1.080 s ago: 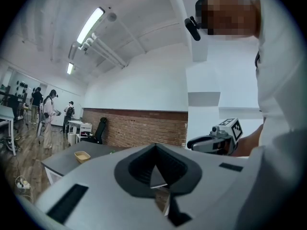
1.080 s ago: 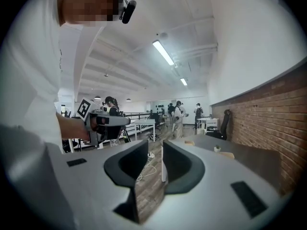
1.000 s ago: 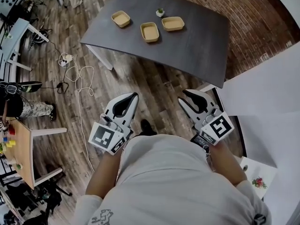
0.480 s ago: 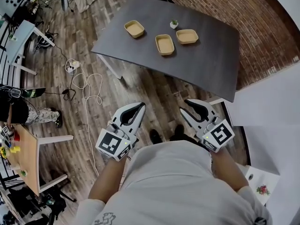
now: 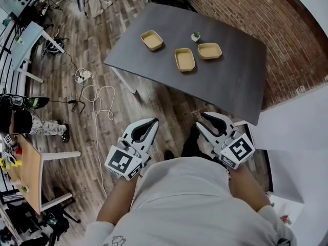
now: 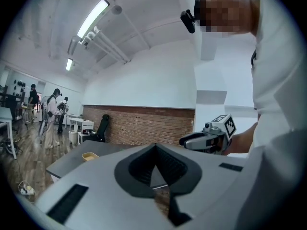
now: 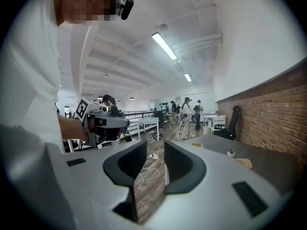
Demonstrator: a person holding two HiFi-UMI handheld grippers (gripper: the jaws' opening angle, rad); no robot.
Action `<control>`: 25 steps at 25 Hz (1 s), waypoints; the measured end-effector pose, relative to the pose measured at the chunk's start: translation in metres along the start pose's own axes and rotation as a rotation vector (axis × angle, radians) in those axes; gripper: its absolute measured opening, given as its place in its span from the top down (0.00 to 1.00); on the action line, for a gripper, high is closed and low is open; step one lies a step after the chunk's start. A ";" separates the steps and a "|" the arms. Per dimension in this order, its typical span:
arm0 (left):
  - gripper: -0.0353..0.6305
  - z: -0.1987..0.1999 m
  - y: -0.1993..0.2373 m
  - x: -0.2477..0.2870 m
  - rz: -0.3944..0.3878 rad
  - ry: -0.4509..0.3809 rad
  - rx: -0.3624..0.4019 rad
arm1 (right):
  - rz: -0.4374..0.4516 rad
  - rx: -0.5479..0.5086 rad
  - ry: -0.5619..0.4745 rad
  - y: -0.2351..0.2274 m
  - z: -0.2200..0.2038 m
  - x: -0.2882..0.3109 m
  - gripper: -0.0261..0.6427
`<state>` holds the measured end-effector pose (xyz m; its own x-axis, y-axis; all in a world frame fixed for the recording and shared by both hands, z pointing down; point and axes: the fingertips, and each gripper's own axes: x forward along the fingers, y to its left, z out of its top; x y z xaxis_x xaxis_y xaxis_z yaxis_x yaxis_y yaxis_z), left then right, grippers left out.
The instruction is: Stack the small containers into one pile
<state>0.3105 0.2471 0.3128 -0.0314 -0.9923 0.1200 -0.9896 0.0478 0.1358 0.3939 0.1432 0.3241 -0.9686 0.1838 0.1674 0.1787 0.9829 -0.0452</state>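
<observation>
Wide wooden floor fills most of the head view, and there's the dark grey table up ahead, backed by a brick wall. The person in the white shirt stands short of the table, both grippers held out low over the floor and well clear of the tabletop.

Left gripper: its jaws are pressed together at the tips, with nothing between them. Right gripper: its jaws have just been opening and stand apart with a clear gap. Through that gap you see only floorboards, so nothing is gripped there either.

A pale cable loops across the floor to the left.

On to the task's things, three tan trays, all sitting singly on the table with none stacked. The left container sits off on its own. The middle container lies nearest the table's front edge, and the right container is just beside it. Smallest of all is a little potted plant, standing near the right container on its far side.
</observation>
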 end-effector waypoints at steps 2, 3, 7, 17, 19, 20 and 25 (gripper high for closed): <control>0.93 0.002 0.008 0.007 0.016 0.002 -0.008 | 0.008 0.003 -0.002 -0.012 0.001 0.007 0.78; 0.93 0.002 0.011 0.012 0.022 0.004 -0.010 | 0.011 0.005 -0.002 -0.019 0.001 0.011 0.78; 0.93 0.001 0.024 0.036 0.041 0.020 -0.012 | 0.013 0.022 0.000 -0.050 0.000 0.020 0.78; 0.93 0.003 0.061 0.137 0.086 0.066 -0.018 | 0.021 0.070 0.045 -0.161 -0.019 0.038 0.78; 0.93 0.003 0.069 0.157 0.103 0.072 -0.028 | 0.027 0.080 0.065 -0.185 -0.022 0.039 0.78; 0.93 0.004 0.073 0.166 0.115 0.074 -0.030 | 0.030 0.081 0.073 -0.197 -0.023 0.038 0.78; 0.93 0.008 0.083 0.219 0.144 0.076 -0.036 | 0.010 0.106 0.088 -0.264 -0.028 0.018 0.78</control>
<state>0.2204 0.0326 0.3428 -0.1607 -0.9634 0.2146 -0.9698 0.1945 0.1471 0.3340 -0.1129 0.3667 -0.9470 0.1987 0.2524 0.1644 0.9749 -0.1503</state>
